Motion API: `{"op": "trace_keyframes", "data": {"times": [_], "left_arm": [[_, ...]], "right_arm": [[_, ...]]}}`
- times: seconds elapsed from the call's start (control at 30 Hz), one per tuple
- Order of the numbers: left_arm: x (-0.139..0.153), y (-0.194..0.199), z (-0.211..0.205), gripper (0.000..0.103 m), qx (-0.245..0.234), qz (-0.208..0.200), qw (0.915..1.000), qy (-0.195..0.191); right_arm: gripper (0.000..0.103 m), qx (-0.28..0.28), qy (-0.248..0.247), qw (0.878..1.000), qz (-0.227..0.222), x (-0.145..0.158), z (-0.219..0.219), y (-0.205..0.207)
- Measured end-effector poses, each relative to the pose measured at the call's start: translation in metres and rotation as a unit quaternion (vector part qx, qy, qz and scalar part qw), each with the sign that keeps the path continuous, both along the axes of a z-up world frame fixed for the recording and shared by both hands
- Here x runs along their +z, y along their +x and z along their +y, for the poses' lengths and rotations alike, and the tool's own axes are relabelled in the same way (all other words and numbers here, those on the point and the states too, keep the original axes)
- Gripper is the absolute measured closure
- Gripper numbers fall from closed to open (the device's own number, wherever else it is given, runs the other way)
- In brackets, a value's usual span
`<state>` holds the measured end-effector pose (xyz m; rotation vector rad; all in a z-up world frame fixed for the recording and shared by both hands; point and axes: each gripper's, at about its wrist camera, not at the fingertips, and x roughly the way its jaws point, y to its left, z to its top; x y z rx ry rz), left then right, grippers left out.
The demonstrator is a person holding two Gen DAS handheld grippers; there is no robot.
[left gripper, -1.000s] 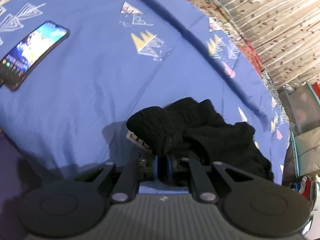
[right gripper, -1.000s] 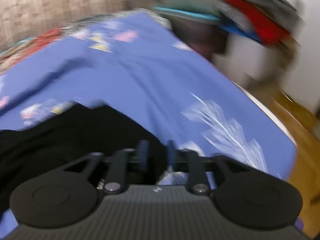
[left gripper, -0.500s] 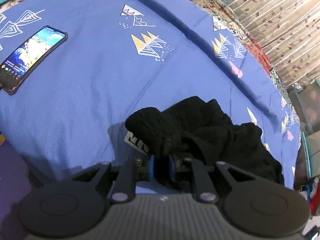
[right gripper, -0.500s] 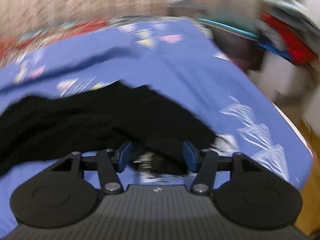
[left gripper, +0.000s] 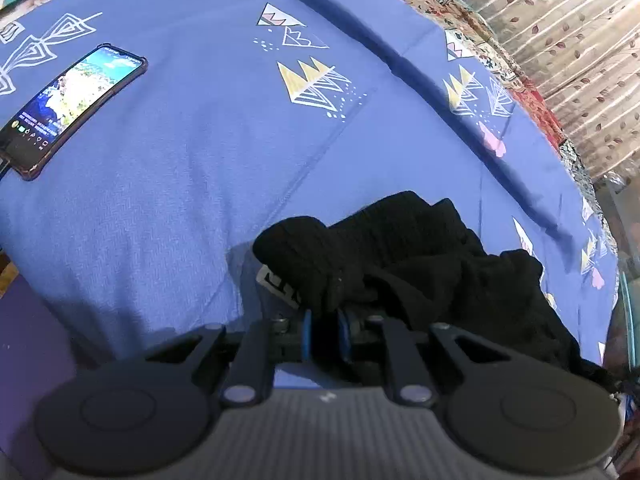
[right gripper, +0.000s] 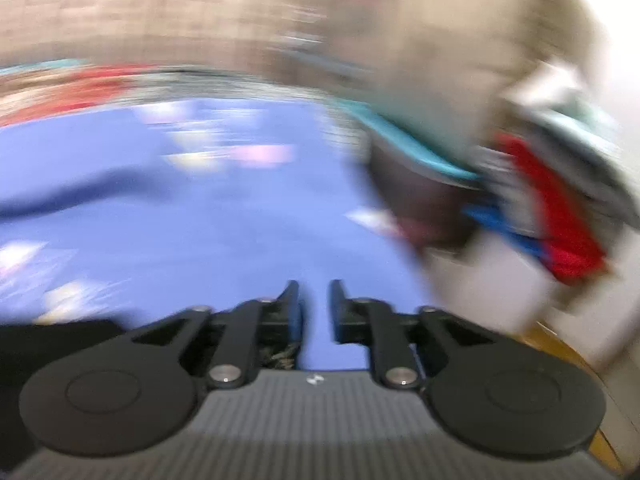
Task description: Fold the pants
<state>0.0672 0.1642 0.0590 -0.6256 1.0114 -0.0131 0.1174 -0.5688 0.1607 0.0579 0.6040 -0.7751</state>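
Black pants [left gripper: 424, 264] lie bunched on the blue patterned bedsheet [left gripper: 192, 184] in the left wrist view, with a white printed label showing at their left edge. My left gripper [left gripper: 325, 334] is shut on a fold of the pants at the near edge. In the blurred right wrist view, my right gripper [right gripper: 316, 308] hangs above the bedsheet [right gripper: 224, 232] with its jaws closing and nothing between them; a narrow gap shows blue sheet. A dark edge of the pants [right gripper: 52, 344] sits at the lower left, apart from the fingers.
A phone [left gripper: 72, 108] with a lit screen lies on the sheet at the left. A leaf-print curtain [left gripper: 560, 32] hangs beyond the bed's far edge. Stacked clothes in red, blue and teal [right gripper: 552, 208] sit right of the bed, with wooden floor [right gripper: 560, 344] below.
My right gripper opened over the pants, then lifted and swung away right while narrowing, leaving them on the sheet. My left gripper kept its hold and shifted only slightly.
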Motion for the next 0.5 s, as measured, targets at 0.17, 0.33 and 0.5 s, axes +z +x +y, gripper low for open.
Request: {"op": "trace_keyframes", "data": {"times": [0.17,0.33,0.5], "left_arm": [[-0.003,-0.001,0.000,0.090,-0.004,0.008,1.0000,0.001],[-0.004,0.013,0.001,0.091,-0.009,0.028,0.9996,-0.001],[0.010,0.024,0.005,0.091,-0.008,0.004,0.9998,-0.017]], "right_arm": [[0.058,0.047,0.147,0.981,-0.114,-0.023,-0.003,-0.071],[0.058,0.064,0.154,0.982,-0.092,-0.052,0.011,-0.083],[0.046,0.039,0.130,0.988,-0.067,-0.066,0.003,-0.062]]}}
